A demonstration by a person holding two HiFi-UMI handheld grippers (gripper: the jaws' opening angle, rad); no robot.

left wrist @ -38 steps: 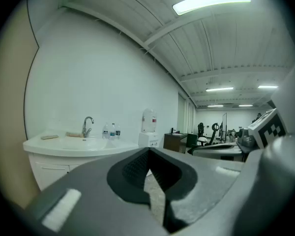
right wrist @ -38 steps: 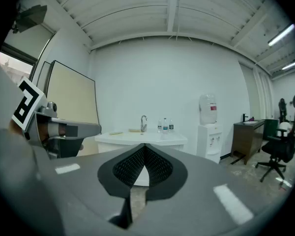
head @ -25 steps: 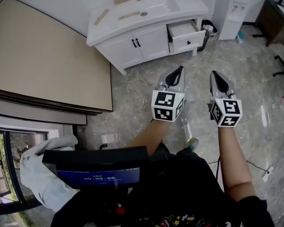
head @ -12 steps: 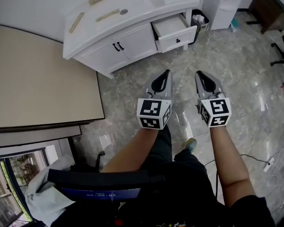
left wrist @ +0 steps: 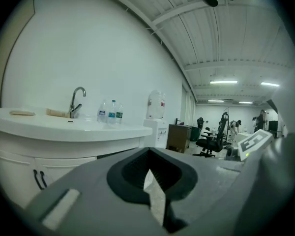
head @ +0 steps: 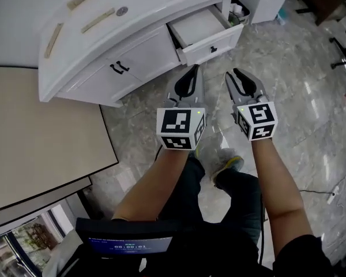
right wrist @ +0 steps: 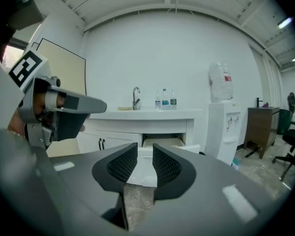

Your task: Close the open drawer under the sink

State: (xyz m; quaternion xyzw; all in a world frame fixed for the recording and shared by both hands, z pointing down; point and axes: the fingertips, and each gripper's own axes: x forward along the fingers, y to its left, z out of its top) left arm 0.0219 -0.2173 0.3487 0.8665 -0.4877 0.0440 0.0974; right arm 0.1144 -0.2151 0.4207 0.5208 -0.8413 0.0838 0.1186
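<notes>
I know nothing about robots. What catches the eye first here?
Two hand-held tools with checkered marker cubes sit mid-picture in the head view: the left gripper, jaws together, and the right gripper, jaws slightly apart, both empty. Just beyond them the white sink cabinet has one drawer standing open at its right end.

Office: swivel chair (left wrist: 214,139), water dispenser (right wrist: 222,129)

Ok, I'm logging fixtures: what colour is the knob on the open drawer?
Black knob on a white drawer front; the head view shows it best.
</notes>
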